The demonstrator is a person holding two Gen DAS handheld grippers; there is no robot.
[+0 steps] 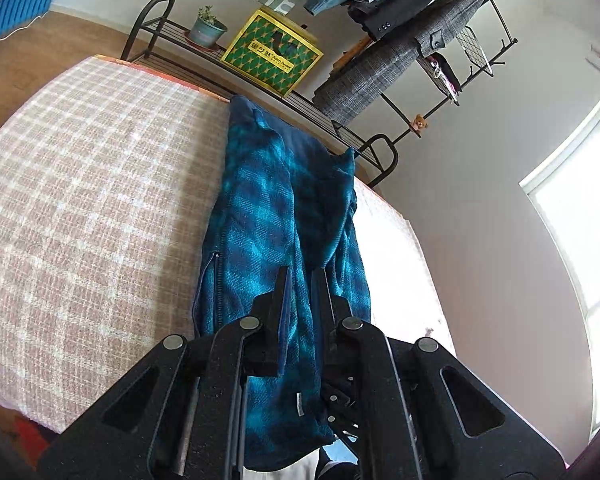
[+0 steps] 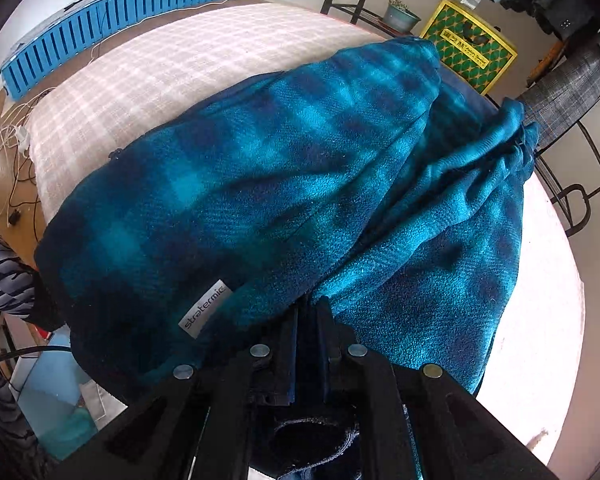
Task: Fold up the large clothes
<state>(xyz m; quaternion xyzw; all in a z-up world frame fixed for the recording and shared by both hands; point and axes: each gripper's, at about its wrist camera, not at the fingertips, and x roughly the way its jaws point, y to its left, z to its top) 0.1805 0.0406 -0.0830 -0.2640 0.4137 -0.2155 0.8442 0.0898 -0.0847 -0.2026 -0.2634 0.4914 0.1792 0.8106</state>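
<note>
So the bed (image 1: 80,200) with the pink checked cover fills most of what's ahead of both claws, and the blue plaid fleece jacket (image 2: 300,184) is draped along it, running away from the left claw (image 1: 300,280) toward the clothes rack (image 1: 380,92) beyond the far edge. It looks thick and floppy, probably light for its bulk, grippy rather than slick, so it should bunch and sag wherever it isn't held. I'd say hems and seams are the best places to grab. The left claw is tilted down, fingers nearly together with fleece pinched between them. The right claw (image 2: 306,312) points steeply down at the bed, pressed together on a gathered fold. Just left of it sits a small grey brand tag (image 2: 206,308).
</note>
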